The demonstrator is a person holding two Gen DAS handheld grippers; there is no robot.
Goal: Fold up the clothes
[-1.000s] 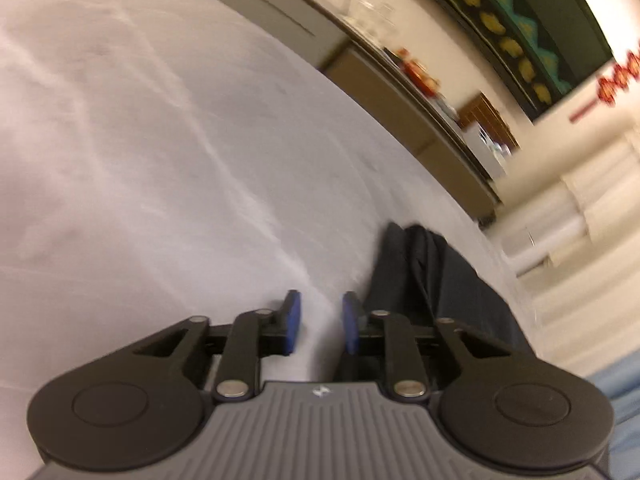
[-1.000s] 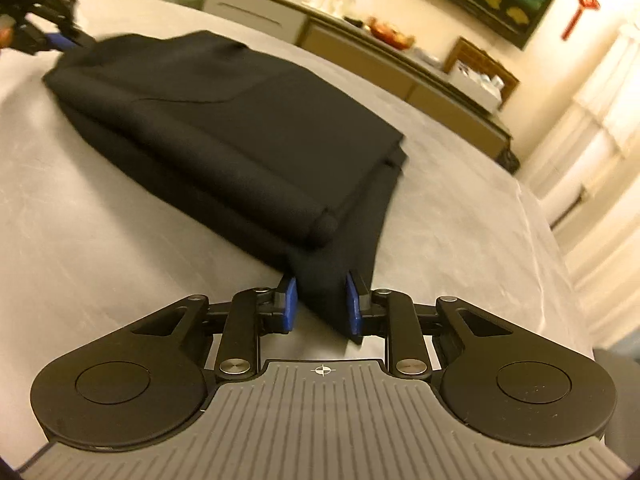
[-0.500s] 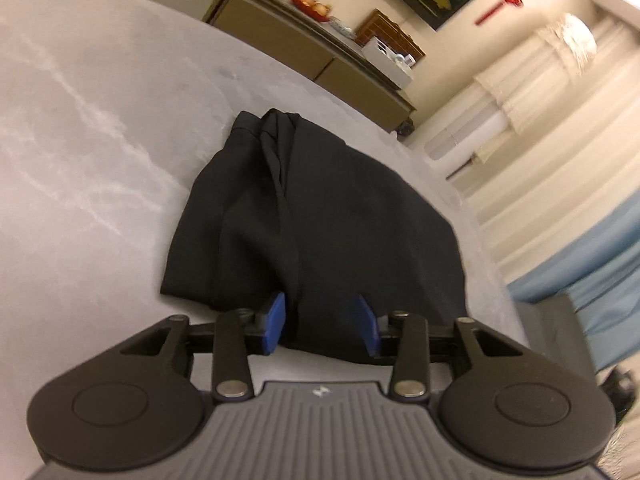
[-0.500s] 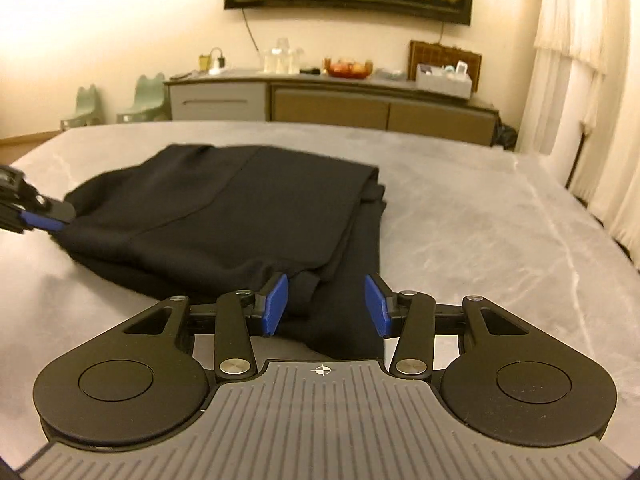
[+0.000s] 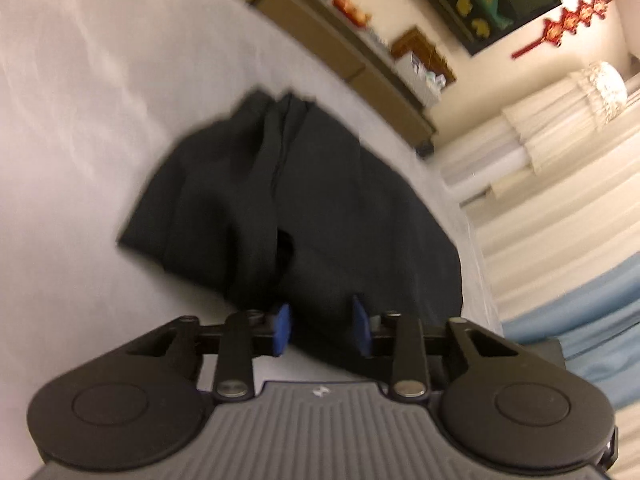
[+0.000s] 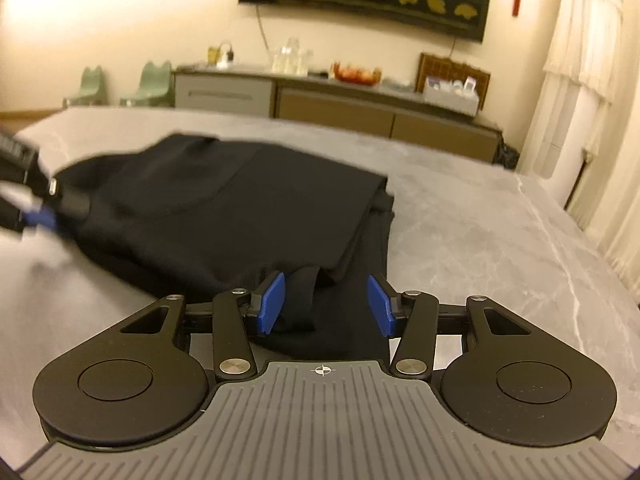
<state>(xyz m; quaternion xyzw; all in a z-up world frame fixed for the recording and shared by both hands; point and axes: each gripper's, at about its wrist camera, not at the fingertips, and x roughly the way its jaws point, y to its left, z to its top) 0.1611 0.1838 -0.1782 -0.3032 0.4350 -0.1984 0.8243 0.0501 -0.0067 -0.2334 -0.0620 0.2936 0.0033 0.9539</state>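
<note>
A black garment (image 5: 312, 200) lies folded into a thick stack on the grey marble table (image 5: 80, 120). My left gripper (image 5: 321, 328) hovers at the stack's near edge. Its jaws are closing, with black cloth lying between and under the blue pads, and I see no pad pressing on it. In the right wrist view the same garment (image 6: 240, 208) spreads ahead. My right gripper (image 6: 326, 306) stands open at its near corner, where a loose fold of cloth sits between the pads without touching them. The left gripper (image 6: 40, 216) shows blurred at the stack's far left end.
The table (image 6: 500, 220) stretches bare to the right of the garment. Beyond the far edge stands a long sideboard (image 6: 340, 108) with glassware and a fruit bowl. Two green chairs (image 6: 92, 84) are at the back left, pale curtains (image 6: 580, 60) at the right.
The left gripper swung from bare tabletop to the garment's edge, and its jaws widened, then narrowed. The right gripper rolled level and opened, letting go of the cloth corner.
</note>
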